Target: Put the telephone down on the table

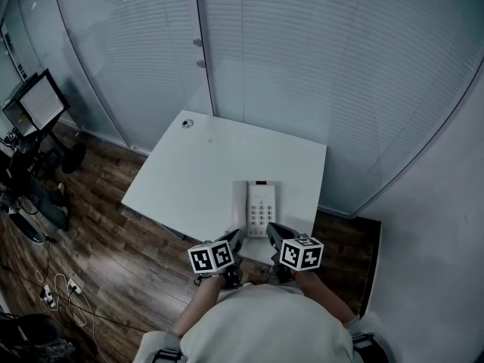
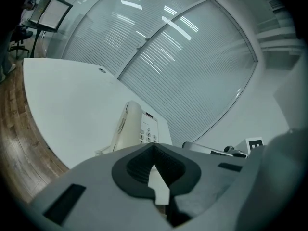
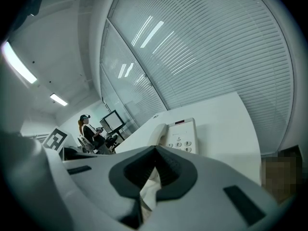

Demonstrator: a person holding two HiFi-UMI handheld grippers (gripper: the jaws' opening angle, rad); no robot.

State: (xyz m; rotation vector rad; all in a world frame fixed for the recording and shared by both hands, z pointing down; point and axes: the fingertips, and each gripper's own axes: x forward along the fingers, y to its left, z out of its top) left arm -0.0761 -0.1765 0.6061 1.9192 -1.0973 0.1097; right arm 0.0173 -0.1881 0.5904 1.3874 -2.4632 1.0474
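A cream telephone (image 1: 259,206) rests flat on the white table (image 1: 197,169) near its front edge, with its handset (image 1: 240,207) in the cradle on the left side. My left gripper (image 1: 236,237) sits just before the phone's near left corner, shut and empty. My right gripper (image 1: 271,230) is at the near right corner, also shut with nothing in it. In the left gripper view the telephone (image 2: 137,125) lies just beyond the closed left gripper (image 2: 154,146). The right gripper view shows the telephone (image 3: 180,134) ahead of the closed right gripper (image 3: 156,149).
Glass walls with blinds (image 1: 318,59) stand behind and right of the table. A round cable hole (image 1: 187,123) marks the table's far left corner. Wooden floor, cables (image 1: 60,293) and a monitor on a stand (image 1: 38,104) lie to the left. A seated person (image 3: 89,131) is far off.
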